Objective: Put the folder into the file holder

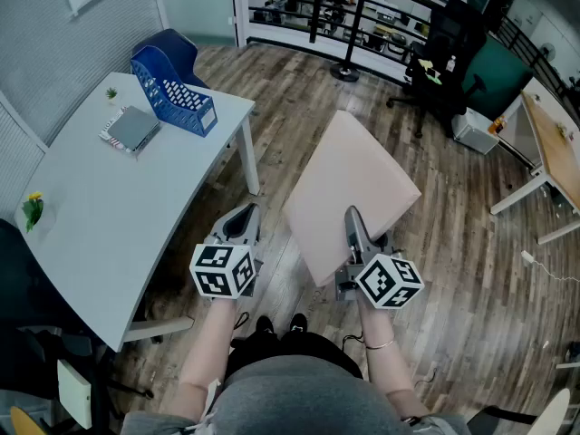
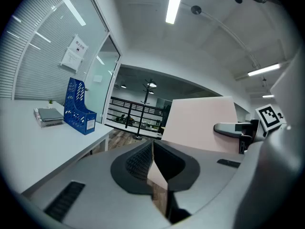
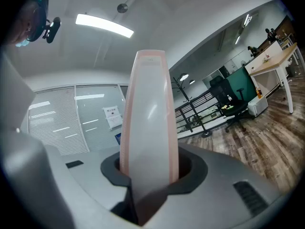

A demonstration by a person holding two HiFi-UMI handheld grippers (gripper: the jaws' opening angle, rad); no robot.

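Right gripper [image 1: 353,217] is clamped on the near edge of the pink folder [image 1: 349,175], which is held in the air over the wood floor [image 1: 453,270], off the right side of the white table [image 1: 109,207]. The blue slotted file holder [image 1: 172,93] stands at the table's far end. Left gripper [image 1: 243,216] hovers between table and folder.

In the left gripper view its jaws sit together on nothing; the folder [image 2: 200,123] shows as a flat matte sheet beyond the table's corner.

In the right gripper view the folder [image 3: 148,118] runs edge-on between the pads: thin, glossy, round-topped. It looks light, slightly floppy and slippery, so a firm pinch near one edge suits it.
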